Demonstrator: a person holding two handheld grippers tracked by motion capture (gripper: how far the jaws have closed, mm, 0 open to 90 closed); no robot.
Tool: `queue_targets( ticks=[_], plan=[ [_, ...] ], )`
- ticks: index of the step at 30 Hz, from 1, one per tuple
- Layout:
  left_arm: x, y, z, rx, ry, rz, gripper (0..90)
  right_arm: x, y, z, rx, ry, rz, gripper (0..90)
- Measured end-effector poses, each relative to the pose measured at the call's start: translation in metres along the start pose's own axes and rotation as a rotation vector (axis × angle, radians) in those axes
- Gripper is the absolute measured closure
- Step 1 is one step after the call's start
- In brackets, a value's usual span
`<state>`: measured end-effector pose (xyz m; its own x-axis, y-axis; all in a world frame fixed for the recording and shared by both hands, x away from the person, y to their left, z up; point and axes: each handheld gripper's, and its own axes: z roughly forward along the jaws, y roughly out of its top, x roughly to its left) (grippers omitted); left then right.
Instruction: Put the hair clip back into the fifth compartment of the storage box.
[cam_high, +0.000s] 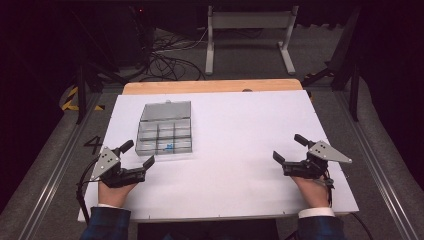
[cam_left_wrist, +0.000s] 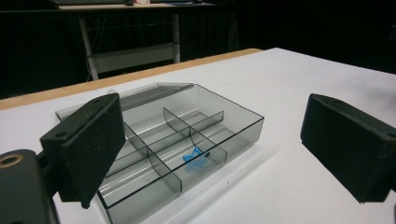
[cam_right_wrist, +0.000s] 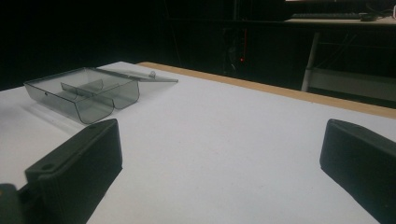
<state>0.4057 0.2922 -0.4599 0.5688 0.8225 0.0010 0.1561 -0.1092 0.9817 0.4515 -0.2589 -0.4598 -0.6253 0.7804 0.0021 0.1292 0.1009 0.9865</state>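
Observation:
A clear grey compartment box (cam_high: 165, 132) lies on the white table (cam_high: 235, 130), left of centre, with its lid folded flat behind it. One small blue piece (cam_high: 169, 147) rests in a front compartment, also seen as the blue piece (cam_left_wrist: 195, 157) in the left gripper view. My left gripper (cam_high: 138, 154) rests open just in front and left of the box (cam_left_wrist: 187, 135), nothing between its jaws. Near the right edge my right gripper (cam_high: 289, 148) rests open and holds nothing. The box (cam_right_wrist: 86, 95) stands far off in the right gripper view.
A wooden strip (cam_high: 210, 86) runs along the table's far edge. Beyond it on the floor are a white metal stand (cam_high: 250, 35) and tangled cables (cam_high: 167, 62). Dark frame posts stand at both sides.

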Motion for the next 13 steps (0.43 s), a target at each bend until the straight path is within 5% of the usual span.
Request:
queue_targets(
  ticks=[13],
  plan=[
    [0.0071,-0.0065,0.0007,0.022,0.025,-0.011,7.2,-0.0013,0.0009,0.0012,0.005,-0.002,-0.008,0.0]
  ],
)
